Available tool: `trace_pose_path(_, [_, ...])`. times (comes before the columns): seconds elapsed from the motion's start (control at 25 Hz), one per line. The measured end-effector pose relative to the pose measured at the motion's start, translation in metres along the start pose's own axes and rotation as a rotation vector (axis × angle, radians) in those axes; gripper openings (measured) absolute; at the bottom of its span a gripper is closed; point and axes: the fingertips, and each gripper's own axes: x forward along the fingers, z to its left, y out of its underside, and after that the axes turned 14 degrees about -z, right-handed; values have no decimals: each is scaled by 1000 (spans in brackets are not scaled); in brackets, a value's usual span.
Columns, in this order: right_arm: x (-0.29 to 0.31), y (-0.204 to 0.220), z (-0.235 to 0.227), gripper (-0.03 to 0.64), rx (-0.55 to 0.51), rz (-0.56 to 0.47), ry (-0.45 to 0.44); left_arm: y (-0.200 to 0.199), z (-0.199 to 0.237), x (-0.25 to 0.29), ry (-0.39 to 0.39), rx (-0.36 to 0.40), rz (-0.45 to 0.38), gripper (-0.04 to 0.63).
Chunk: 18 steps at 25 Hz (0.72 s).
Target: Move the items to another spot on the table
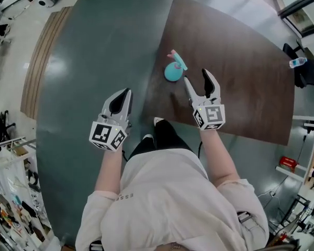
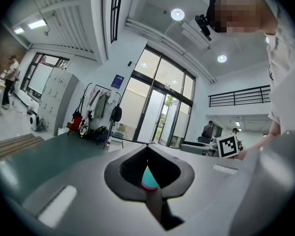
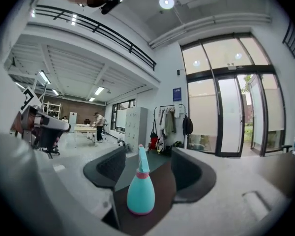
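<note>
Brown table [image 1: 240,93] fills the upper right of the head view, and it's bare apart from one item. Person stands at its near edge w/ both arms out.

Right tongs [image 1: 196,76] sit mid-frame over the table, jaws spread wide and gripping nothing. Left tongs [image 1: 124,94] sit left of centre, off the table over the floor, jaws closed together and empty.

Spray bottle [image 1: 173,71], teal w/ pink collar and trigger, stands upright on the table near its left edge. In the head view it's just up-left of the right tongs' left jaw tip. In the right gripper view it's centred in the gap, and neither pad touches it. Can't tell if it's properly inside the gap or just ahead of it.

Step, as I read it: bottle is down on the table and not gripped, so it's either the approach to pick it up or the let-go after setting it down. Can't tell which from here. If it's the pick-up, the next move needs the right tongs to bracket the round belly below the collar, close there, and lift straight so the tall nozzle doesn't tip.

Around, none of it in the way:
- grey-green floor [image 1: 104,35], left half of frame
- wood strip [image 1: 42,56], upper left
- red box [image 1: 288,163], lower right, off the table
- small clear bottle [image 1: 297,63], far right edge, well apart

Rest of the table is free for a new spot.
</note>
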Motion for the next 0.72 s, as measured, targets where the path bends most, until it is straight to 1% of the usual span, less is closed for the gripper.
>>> trace_pose_path(0.08, [-30,-13,1,266,-17,-14,54,-1,-15,-6,46,-11,7,15])
trace_pose_path(0.12, [-45,-16,1,215,-22,-12,76,0,-24,-10,69,-16,13,15])
trace_pose_path(0.16, [-61,-18,2,125,-26,-5,94,1,-32,-12,90,-21,19,15])
trace_pose_path(0.2, [-75,-19,2,55,-30,3,109,3,-41,-14,108,-24,25,15])
trace_pose_path(0.24, [-89,-20,2,18,-30,13,123,5,-50,-17,124,-25,30,15])
trace_pose_path(0.32, [-114,-21,2,14,-25,29,146,7,-70,-22,149,-28,36,15])
trace_pose_path(0.4, [-136,-24,-1,-8,-21,28,166,12,-90,-26,173,-27,43,15])
trace_pose_path(0.48, [-157,-25,-6,-8,-15,25,179,19,-110,-30,190,-22,53,15])
trace_pose_path(0.72, [-235,-22,-38,-8,19,48,189,37,-188,-36,208,-4,44,14])
